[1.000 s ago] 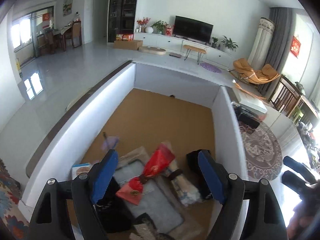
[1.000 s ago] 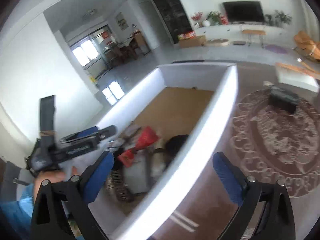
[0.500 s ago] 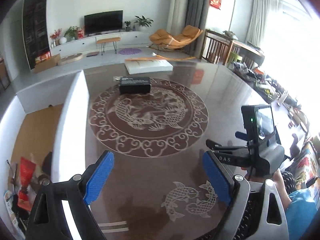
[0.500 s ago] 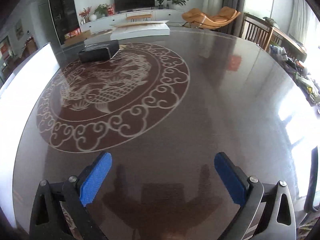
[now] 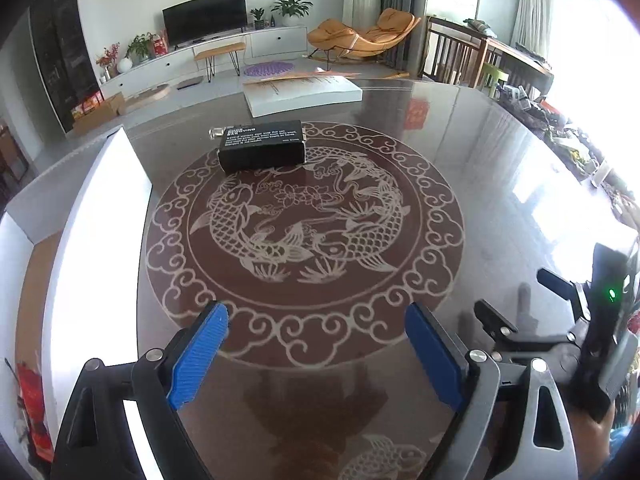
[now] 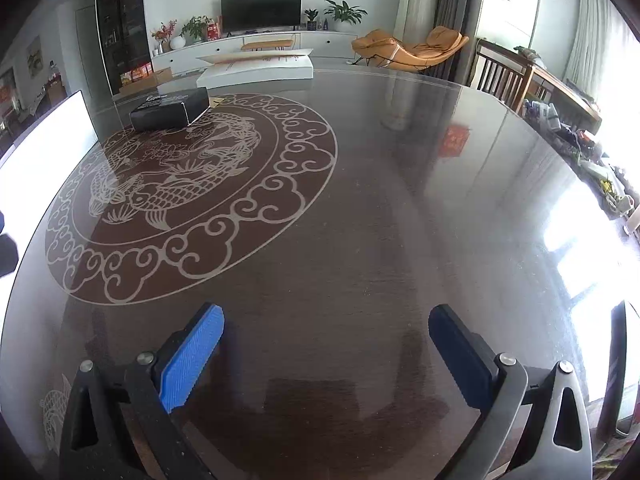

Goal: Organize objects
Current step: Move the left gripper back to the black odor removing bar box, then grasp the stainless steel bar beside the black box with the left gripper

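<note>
Both views have swung from the white bin [image 5: 96, 216] to the surface [image 6: 360, 220] — left claw [image 5: 316, 354], just widened, and right claw [image 6: 326, 354] gape empty; black box [image 5: 262, 150] looks next.

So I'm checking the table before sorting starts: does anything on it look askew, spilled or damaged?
Nothing is spilled or broken. The black box lies flat but slightly skewed on the fish medallion's rim, with a small metal piece poking out at its far left corner.
</note>
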`<control>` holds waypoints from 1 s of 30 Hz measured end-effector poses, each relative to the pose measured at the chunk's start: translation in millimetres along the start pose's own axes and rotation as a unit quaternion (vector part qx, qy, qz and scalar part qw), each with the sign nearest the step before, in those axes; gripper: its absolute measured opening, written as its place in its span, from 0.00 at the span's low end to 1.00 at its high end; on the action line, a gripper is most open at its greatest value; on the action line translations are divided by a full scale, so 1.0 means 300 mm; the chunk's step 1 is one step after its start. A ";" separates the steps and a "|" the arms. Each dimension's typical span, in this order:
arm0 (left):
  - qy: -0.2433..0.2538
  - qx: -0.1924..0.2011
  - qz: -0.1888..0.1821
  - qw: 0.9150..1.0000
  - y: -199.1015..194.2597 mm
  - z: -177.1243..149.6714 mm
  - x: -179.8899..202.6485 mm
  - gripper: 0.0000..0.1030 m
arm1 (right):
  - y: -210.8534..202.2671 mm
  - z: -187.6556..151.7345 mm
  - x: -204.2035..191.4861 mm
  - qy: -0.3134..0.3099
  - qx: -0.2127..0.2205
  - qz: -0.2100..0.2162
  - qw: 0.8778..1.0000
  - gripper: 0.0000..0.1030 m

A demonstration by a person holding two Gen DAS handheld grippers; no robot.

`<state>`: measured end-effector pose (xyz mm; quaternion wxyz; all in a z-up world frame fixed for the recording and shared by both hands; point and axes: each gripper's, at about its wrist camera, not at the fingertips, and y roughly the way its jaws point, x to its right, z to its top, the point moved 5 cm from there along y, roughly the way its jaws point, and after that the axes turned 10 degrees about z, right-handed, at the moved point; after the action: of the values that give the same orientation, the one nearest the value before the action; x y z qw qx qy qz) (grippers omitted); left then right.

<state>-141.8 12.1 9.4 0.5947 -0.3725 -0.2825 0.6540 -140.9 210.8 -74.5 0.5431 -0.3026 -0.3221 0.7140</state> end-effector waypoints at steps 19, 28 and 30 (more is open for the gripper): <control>-0.187 -0.051 0.067 0.979 0.708 0.562 -0.317 0.89 | 0.025 -0.006 0.001 0.012 -0.018 0.018 1.000 1.00; -0.057 -0.038 -0.105 0.992 0.485 0.344 0.061 0.88 | 0.020 -0.006 0.002 0.011 -0.018 0.020 1.000 1.00; -0.037 -0.002 -0.084 0.996 0.428 0.356 0.049 0.88 | 0.019 -0.008 0.001 0.011 -0.018 0.020 1.000 1.00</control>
<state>-302.7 17.4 -36.9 0.6357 -0.3240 -0.3357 0.6150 -142.5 210.3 -80.5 0.5263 -0.3262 -0.3226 0.7160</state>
